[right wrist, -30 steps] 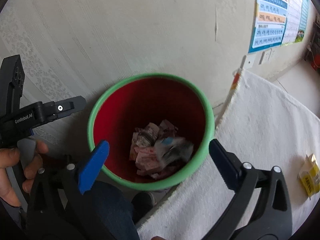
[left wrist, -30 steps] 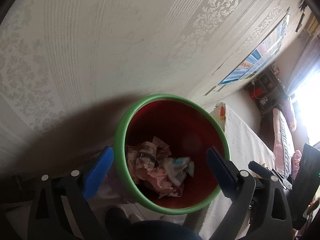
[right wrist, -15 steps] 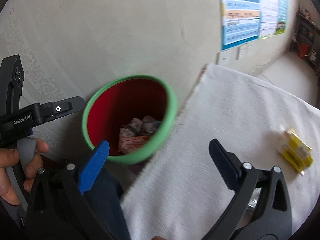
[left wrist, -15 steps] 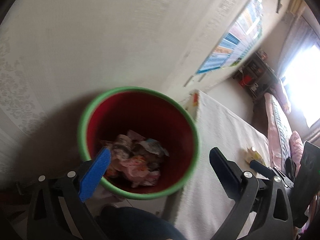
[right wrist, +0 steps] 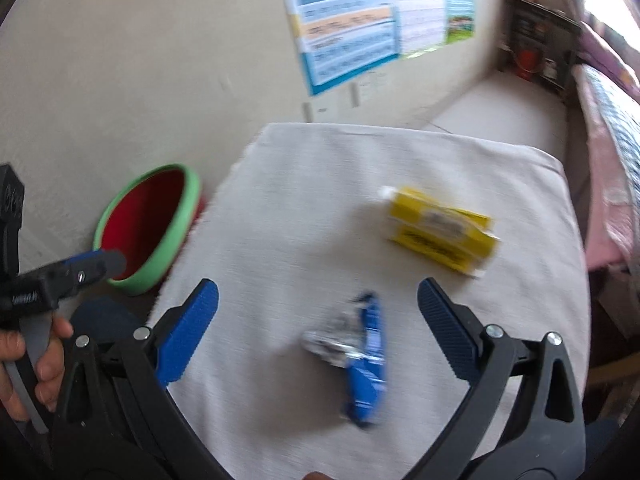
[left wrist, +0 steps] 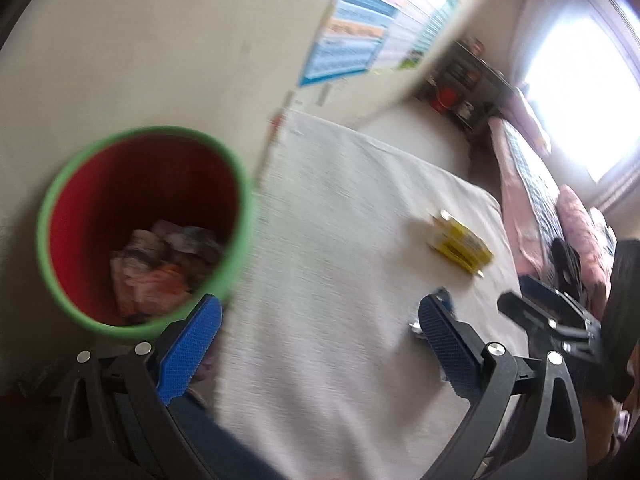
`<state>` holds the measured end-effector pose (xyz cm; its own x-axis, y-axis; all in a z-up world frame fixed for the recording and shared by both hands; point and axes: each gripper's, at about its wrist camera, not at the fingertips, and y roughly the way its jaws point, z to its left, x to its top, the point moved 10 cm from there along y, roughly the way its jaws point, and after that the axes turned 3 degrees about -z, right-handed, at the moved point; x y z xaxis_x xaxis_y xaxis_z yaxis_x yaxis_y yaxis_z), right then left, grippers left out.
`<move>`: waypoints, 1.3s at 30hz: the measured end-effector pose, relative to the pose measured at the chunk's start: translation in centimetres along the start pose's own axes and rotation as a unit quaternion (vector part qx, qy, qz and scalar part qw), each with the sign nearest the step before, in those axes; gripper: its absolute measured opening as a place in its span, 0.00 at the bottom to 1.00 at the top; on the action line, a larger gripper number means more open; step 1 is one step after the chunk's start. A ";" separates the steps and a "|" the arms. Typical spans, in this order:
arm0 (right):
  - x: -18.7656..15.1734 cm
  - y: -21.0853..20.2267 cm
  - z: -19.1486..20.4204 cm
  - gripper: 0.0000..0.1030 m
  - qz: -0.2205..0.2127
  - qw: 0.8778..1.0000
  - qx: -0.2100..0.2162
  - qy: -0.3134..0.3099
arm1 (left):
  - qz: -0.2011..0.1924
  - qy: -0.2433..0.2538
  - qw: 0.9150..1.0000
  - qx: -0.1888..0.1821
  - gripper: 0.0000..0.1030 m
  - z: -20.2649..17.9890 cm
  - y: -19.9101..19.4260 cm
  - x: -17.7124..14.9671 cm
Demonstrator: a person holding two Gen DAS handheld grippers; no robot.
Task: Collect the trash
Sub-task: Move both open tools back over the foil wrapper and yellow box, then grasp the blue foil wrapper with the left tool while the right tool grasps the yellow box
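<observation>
Hovering over the near edge of a white cloth-covered table point(right wrist: 328, 216), the right gripper point(right wrist: 318, 320) has its blue-padded fingers point(right wrist: 188, 334) spread wide apart with nothing between them. Just beyond its tips, on the cloth, lies a crumpled blue and silver wrapper point(right wrist: 356, 354), blurred by motion, sitting roughly midway between the two fingers. A little farther and to the right rests a yellow carton point(right wrist: 438, 232), flattened on its side and apart from the wrapper.

To the left, a hand point(right wrist: 24, 364) grips the handle of the left gripper point(left wrist: 318, 338), whose jaws also stand wide open and empty. From its own camera this gripper hangs above the table's left edge, its left finger near the rim of the bin, its right finger close to the wrapper point(left wrist: 434, 312), which is mostly hidden behind that finger. The yellow carton point(left wrist: 460, 246) lies beyond on the cloth point(left wrist: 340, 240).

Off the table's left side, against the pale wall point(left wrist: 160, 40), stands a red bin with a green rim point(left wrist: 144, 232). Crumpled paper and wrappers point(left wrist: 160, 264) sit at its bottom. I cannot tell whether the bin touches the table.

Farther along the wall hangs a colourful poster point(right wrist: 348, 28). At the far right a pink-covered bed point(left wrist: 536, 200) runs beneath a bright window point(left wrist: 580, 84), with a dark shelf point(right wrist: 540, 48) in the far corner.
</observation>
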<state>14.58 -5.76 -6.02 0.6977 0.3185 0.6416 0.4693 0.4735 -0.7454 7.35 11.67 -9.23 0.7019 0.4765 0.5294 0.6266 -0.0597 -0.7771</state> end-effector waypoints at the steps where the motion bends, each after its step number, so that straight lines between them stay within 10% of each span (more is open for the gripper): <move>1: 0.0 -0.2 -1.1 0.95 -0.002 1.000 -0.007 0.003 | 0.007 0.006 1.000 -0.007 0.92 -1.4 0.5 -0.4; 13: -1.2 -3.3 -11.3 0.95 -0.016 0.997 -0.059 0.046 | 0.070 0.079 0.993 -0.052 0.92 -12.9 5.1 -4.7; 24: -3.0 -4.0 -14.9 0.95 -0.019 0.995 -0.057 0.078 | 0.161 0.054 0.985 -0.023 0.89 -15.5 11.1 -9.6; 26: -3.1 -4.1 -15.6 0.95 -0.021 0.994 -0.059 0.086 | 0.171 0.050 0.984 -0.023 0.77 -15.9 11.9 -10.3; 28: -3.2 -4.1 -16.2 0.95 -0.022 0.994 -0.059 0.093 | 0.186 0.046 0.981 -0.021 0.43 -16.1 12.8 -10.9; 31: -3.1 -3.8 -16.6 0.95 -0.021 0.993 -0.060 0.097 | 0.193 0.039 0.980 -0.030 0.27 -16.3 13.4 -11.3; 39: -2.2 -1.8 -15.4 0.95 -0.011 0.995 -0.049 0.082 | 0.150 0.068 0.986 -0.026 0.19 -15.4 11.6 -8.6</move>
<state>20.54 -19.94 -8.90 0.7618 0.1661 0.6262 0.5306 0.3946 -0.7501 13.77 -6.66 -17.54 0.8950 0.3086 0.3221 0.3982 -0.2270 -0.8888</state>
